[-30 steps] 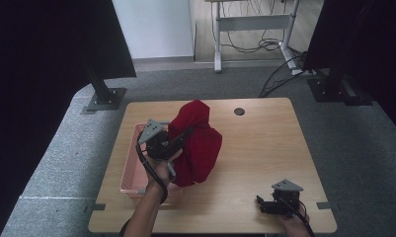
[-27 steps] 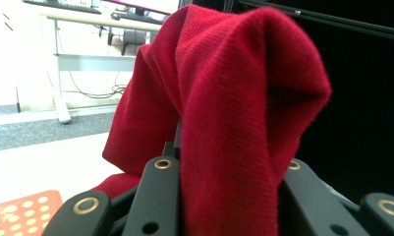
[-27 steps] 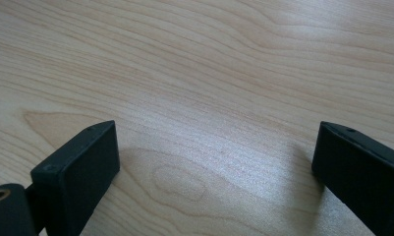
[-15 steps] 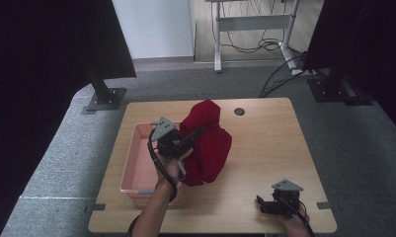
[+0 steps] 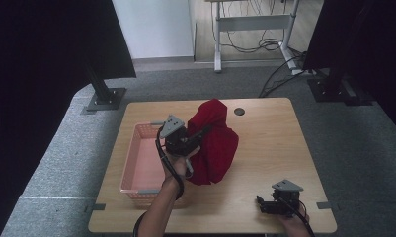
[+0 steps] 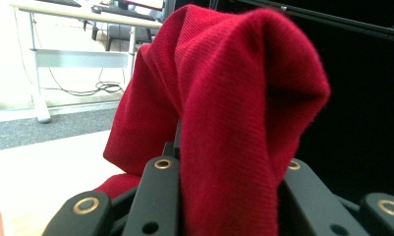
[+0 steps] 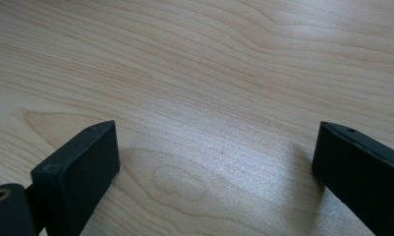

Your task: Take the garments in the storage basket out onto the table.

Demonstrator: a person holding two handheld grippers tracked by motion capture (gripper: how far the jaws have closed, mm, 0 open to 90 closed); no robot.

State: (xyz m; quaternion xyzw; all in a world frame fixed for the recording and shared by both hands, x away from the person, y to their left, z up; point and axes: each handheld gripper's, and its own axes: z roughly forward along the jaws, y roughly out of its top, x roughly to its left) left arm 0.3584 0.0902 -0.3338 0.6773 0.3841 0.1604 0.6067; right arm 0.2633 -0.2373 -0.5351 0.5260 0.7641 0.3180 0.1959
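Red cloth (image 5: 216, 143): hanging lengthwise from left gripper (image 5: 201, 132), jaws clenching its top fold, just right of pink basket (image 5: 136, 170); right gripper (image 5: 260, 205) idling on bench (image 5: 269, 133), jaws released

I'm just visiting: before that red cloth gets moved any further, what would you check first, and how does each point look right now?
1. Left gripper has a firm hold on the red cloth: ok, the jaws are closed on a fold of it.
2. Cloth is lifted out of the pink basket: ok, it hangs beside the basket, over the table.
3. Cloth's lower end is off the table: cannot tell.
4. Right gripper is ready: ok, jaws open over bare wood, nothing between them.
5. Right gripper is out of the cloth's way: ok, it sits near the table's front edge.
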